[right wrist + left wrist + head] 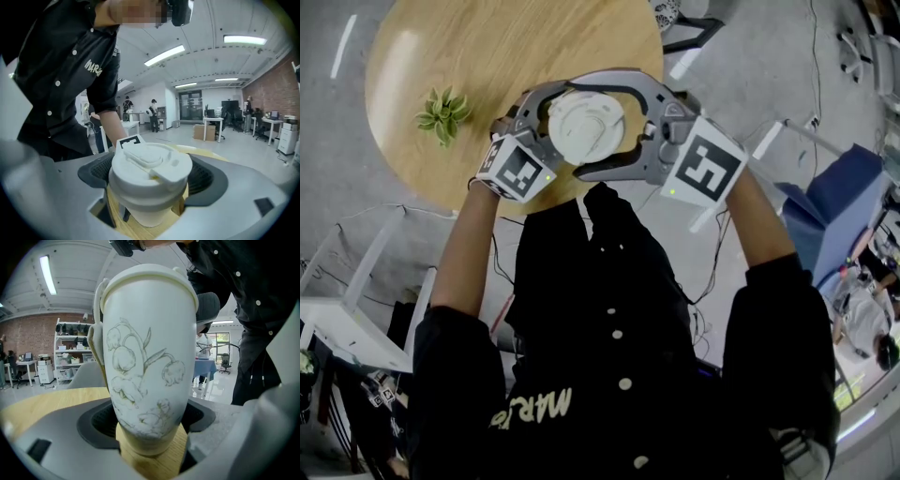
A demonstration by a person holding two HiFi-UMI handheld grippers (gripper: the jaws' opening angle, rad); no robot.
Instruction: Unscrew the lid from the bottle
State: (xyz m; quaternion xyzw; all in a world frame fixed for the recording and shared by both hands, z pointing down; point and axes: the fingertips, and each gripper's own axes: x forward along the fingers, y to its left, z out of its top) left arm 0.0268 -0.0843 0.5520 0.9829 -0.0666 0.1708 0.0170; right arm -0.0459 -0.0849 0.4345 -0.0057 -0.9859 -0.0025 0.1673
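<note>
The left tongs (149,420) pinch the flowered bottle (149,348) low on its body. The right tongs (152,177) clasp its white lid (150,161) above the table (487,56).

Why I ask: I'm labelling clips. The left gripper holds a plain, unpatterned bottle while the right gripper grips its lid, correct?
Not plain: the left gripper view shows flowers drawn on the bottle. The left gripper does hold it, and the right gripper grips its lid.
</note>
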